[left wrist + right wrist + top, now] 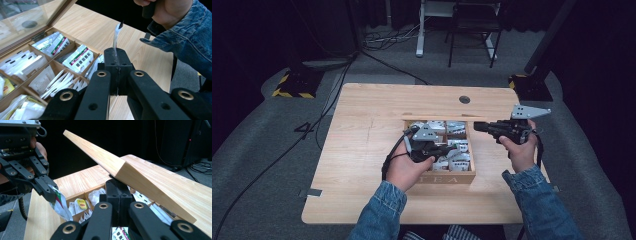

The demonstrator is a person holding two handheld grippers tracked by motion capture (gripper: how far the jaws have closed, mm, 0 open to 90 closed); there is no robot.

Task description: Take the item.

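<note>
Here, a wooden tea box (439, 177) sat on the table (362, 150), slightly toward three o'clock of its middle, its glass-paned lid (27, 22) raised open. The left gripper (451, 148) hovered over the box's compartments, and its fingers (117, 62) were pressed together on a thin white tea sachet (116, 37), seen edge-on in the left gripper view and rising toward twelve o'clock above the fingertips. In the right gripper view the same sachet (60, 206) hung from the left gripper (51, 195), showing a red and green print, above the compartment at about eight o'clock of that view.

The right gripper (479, 126) was at the three o'clock edge of the box, up against the raised lid (130, 172). In the right gripper view its fingers (118, 192) stood closed, just beneath the lid's wooden frame; whether they clasped the frame or only touched it could not be told.

The compartments held more sachets (80, 57): white ones stacked on edge, some with red and green labels, and a yellow one (81, 204). Both of the person's forearms wore denim sleeves (539, 200).
</note>
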